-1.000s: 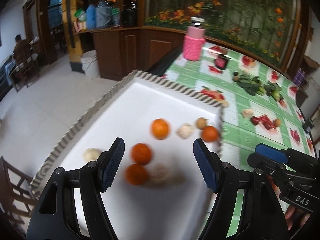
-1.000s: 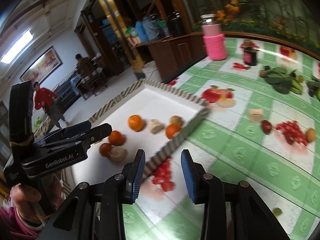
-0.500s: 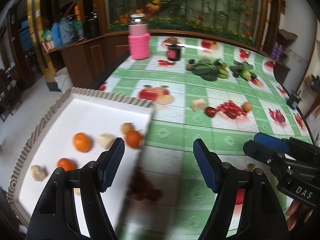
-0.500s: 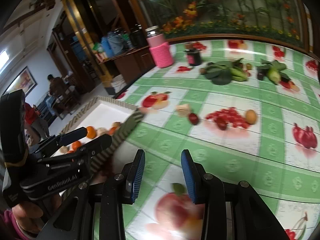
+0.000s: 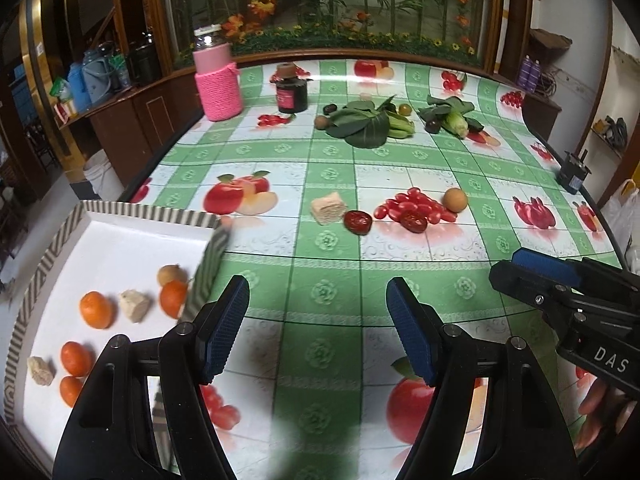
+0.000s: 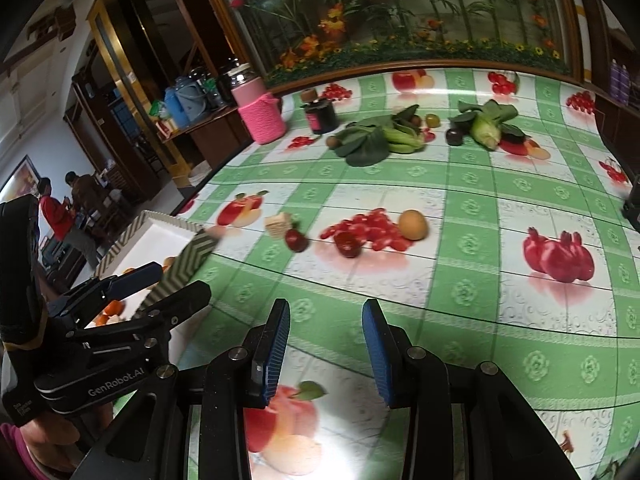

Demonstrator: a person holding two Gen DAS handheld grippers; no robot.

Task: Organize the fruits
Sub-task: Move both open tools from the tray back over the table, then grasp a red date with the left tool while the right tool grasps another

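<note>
While both tools, left tool and right tool, gape empty, the tray is half-hidden.

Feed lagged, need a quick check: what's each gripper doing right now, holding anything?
Left gripper: open, nothing between its fingers, over the tablecloth beside the tray.
Right gripper: open, narrower gap, holding nothing.

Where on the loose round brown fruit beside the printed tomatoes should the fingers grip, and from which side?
Grip the round brown fruit across its widest middle, coming from above and the near side: its right and front are bare tablecloth, while a dark red fruit lies near its left.
</note>
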